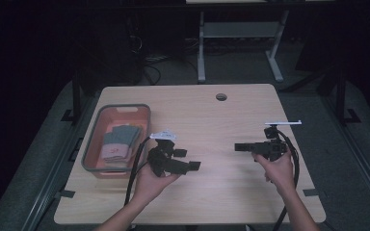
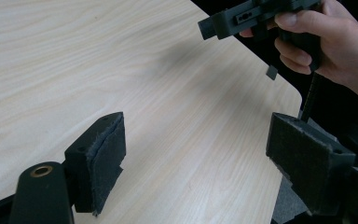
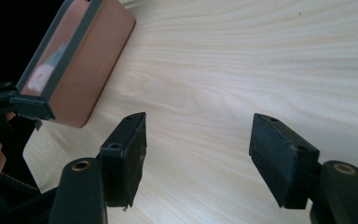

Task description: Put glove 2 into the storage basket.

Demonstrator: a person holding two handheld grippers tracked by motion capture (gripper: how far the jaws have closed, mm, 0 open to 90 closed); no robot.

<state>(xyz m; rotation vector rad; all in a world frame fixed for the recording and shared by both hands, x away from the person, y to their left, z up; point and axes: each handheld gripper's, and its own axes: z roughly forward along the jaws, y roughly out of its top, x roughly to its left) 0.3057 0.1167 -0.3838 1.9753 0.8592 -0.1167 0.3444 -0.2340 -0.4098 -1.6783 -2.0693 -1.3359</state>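
My left gripper [image 1: 189, 159] hovers over the wooden table [image 1: 212, 120] at front left, held in a hand and pointing right. In the left gripper view its jaws stand wide apart around bare wood, and the left gripper [image 2: 200, 158] is open with nothing between its pads [image 2: 105, 156]. My right gripper [image 1: 239, 147] is held at the right and points left toward it. The right gripper [image 3: 205, 154] is open too, over bare tabletop. An orange basket [image 1: 94, 126] with a grey rim stands at the table's left, holding folded grey and pink cloths [image 1: 118, 142].
A round cable hole [image 1: 221, 96] lies near the table's far edge. Cables trail from both grippers off the front edge. The basket's wall [image 3: 91, 70] sits to the left, beyond my right gripper's jaws. White desk legs [image 1: 201, 48] stand on the dark floor behind.
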